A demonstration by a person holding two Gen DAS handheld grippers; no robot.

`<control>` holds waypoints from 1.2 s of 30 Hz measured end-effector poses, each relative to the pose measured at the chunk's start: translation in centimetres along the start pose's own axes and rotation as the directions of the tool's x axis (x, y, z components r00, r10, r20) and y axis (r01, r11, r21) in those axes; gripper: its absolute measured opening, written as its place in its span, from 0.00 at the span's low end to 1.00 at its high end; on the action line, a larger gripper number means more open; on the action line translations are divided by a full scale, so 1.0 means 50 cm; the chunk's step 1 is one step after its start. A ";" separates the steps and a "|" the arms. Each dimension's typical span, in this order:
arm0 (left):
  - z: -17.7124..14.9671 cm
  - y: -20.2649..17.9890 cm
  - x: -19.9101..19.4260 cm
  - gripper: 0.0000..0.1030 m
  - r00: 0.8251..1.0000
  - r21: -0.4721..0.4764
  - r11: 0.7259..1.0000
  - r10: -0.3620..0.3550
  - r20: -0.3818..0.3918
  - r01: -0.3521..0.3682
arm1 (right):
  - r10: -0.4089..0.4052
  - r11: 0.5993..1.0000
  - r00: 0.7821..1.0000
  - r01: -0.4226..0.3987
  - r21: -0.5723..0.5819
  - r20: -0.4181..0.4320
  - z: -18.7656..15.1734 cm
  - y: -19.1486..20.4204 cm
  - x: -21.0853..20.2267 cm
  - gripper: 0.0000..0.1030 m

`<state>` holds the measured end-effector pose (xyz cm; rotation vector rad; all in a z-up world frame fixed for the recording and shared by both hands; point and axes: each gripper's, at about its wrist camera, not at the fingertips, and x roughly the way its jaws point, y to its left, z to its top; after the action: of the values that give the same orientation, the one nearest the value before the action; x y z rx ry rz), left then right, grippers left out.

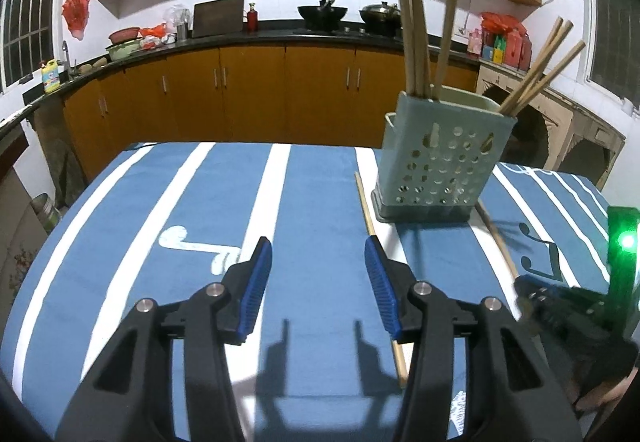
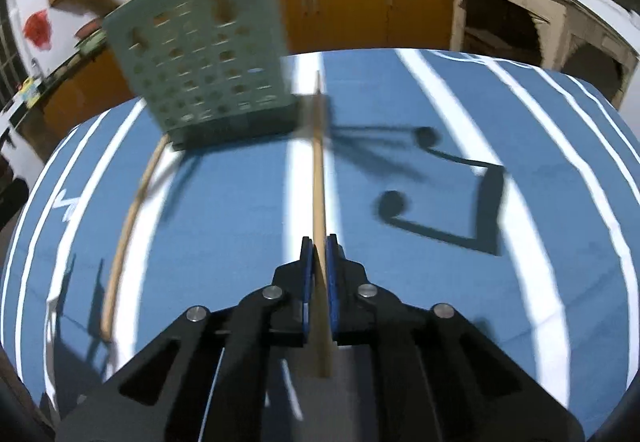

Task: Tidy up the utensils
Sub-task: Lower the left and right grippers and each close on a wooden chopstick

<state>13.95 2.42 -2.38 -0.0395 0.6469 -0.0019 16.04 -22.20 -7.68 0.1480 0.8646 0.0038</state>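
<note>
While the right gripper (image 2: 319, 242) pinches one wooden chopstick (image 2: 318, 161), the left gripper (image 1: 319, 256) hangs spread, empty.
Lift level, tip into the pale green perforated holder (image 2: 200, 57); avoid knocking it.

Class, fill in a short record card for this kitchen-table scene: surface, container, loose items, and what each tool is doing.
surface: table under a blue cloth with white stripes
container: green perforated holder, upright on the cloth, chopsticks standing inside
loose items: one chopstick flat on the cloth beside the holder
left tool: open, nothing between its pads, the loose chopstick under its right finger
right tool: shut on a chopstick that points toward the holder
</note>
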 end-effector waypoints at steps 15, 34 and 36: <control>-0.032 -0.066 0.082 0.47 0.988 0.018 0.998 -0.060 -0.139 0.063 | -0.061 0.995 0.998 0.060 0.085 0.006 0.007 -0.131 -0.005 0.07; -0.054 -0.024 0.149 0.08 0.967 0.012 0.999 0.043 -0.249 -0.041 | -0.027 1.000 1.000 0.027 0.015 0.004 0.005 -0.086 -0.007 0.07; -0.050 0.009 0.150 0.08 0.966 -0.009 0.998 0.053 -0.254 -0.058 | -0.030 0.999 1.000 0.030 0.016 0.006 0.006 -0.087 -0.005 0.07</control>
<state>18.45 2.65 -8.91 -0.0374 0.9047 0.0534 15.86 -26.57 -7.84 0.1494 0.8611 -0.0316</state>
